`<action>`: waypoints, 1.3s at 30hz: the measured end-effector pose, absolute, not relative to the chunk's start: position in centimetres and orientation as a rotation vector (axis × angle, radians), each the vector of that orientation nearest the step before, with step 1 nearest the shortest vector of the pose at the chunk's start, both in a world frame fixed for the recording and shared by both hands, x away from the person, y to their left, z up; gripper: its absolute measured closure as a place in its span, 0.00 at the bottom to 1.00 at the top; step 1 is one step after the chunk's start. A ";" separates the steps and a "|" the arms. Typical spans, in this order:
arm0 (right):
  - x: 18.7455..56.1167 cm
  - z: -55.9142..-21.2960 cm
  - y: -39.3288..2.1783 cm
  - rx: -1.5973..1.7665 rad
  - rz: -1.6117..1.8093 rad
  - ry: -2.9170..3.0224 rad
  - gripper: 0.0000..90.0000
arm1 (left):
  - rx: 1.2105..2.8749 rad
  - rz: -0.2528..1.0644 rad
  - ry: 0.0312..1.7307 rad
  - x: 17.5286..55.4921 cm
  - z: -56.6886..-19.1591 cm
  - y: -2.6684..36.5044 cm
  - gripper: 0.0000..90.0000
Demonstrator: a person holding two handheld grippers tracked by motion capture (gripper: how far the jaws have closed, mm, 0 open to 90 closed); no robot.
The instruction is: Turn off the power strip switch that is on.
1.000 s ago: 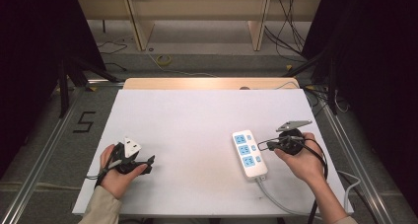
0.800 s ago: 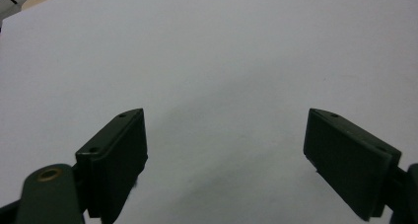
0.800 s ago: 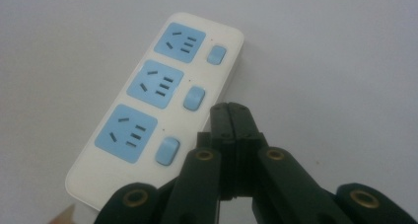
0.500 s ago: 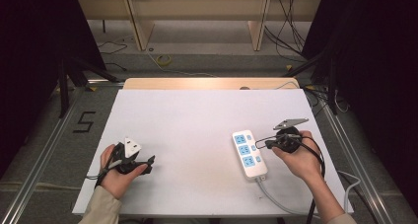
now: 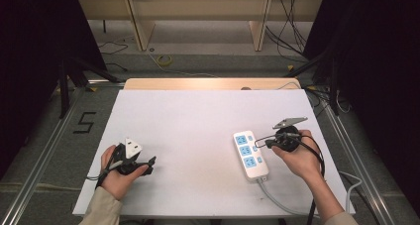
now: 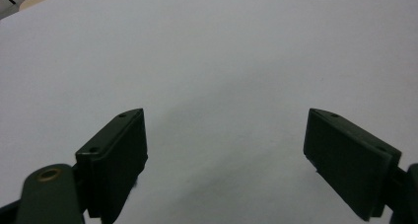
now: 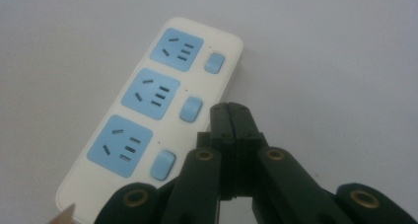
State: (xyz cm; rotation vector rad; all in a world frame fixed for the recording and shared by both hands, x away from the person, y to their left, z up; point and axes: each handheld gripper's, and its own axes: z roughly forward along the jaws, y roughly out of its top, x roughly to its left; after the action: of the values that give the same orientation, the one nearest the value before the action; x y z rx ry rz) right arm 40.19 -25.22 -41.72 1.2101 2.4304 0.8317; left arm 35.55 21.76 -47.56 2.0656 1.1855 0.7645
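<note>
A white power strip (image 5: 250,156) with three blue sockets and three blue switches lies at the right of the white table top (image 5: 198,131). My right gripper (image 5: 258,144) points left at the strip's right edge. In the right gripper view its jaws (image 7: 229,108) are pressed together with nothing between them, the tips just beside the middle switch (image 7: 191,109) of the power strip (image 7: 143,115). My left gripper (image 5: 146,164) rests at the table's front left, pointing right. In the left gripper view it (image 6: 224,115) stands wide open over bare table.
The strip's grey cable (image 5: 277,201) runs off the table's front right edge. A wooden strip (image 5: 208,83) borders the far edge. Cables lie on the floor beyond, and a black "5" mark (image 5: 85,122) is on the floor at left.
</note>
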 end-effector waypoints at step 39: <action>42.3 -41.6 -23.5 1.199 0.780 2.471 1.00 | 2.067 0.757 1.179 35.5 -47.6 21.5 0.18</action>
State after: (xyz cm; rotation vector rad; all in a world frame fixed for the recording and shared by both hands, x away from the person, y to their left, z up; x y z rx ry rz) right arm 42.26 -23.50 -41.56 1.1993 2.4712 0.7801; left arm 35.51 21.54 -47.60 2.0674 1.1793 0.7575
